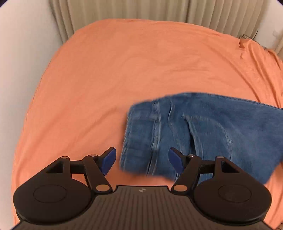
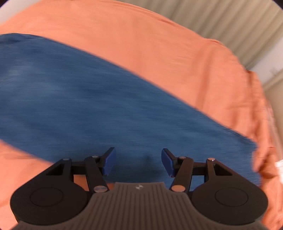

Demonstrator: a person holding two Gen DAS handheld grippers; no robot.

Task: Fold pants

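Note:
Blue denim pants (image 1: 194, 131) lie flat on the orange bed sheet (image 1: 115, 74). In the left wrist view the waistband end is at the left and the legs run off to the right. My left gripper (image 1: 142, 161) is open and empty, hovering over the near waistband corner. In the right wrist view a blurred stretch of the pants' leg (image 2: 88, 106) crosses the frame from upper left to lower right. My right gripper (image 2: 138, 161) is open and empty just above the leg.
The orange-sheeted bed fills both views. A beige curtain (image 1: 141, 10) hangs behind its far edge, and a white wall (image 1: 21, 53) runs along the left. The sheet bunches at the far right corner (image 1: 244, 46).

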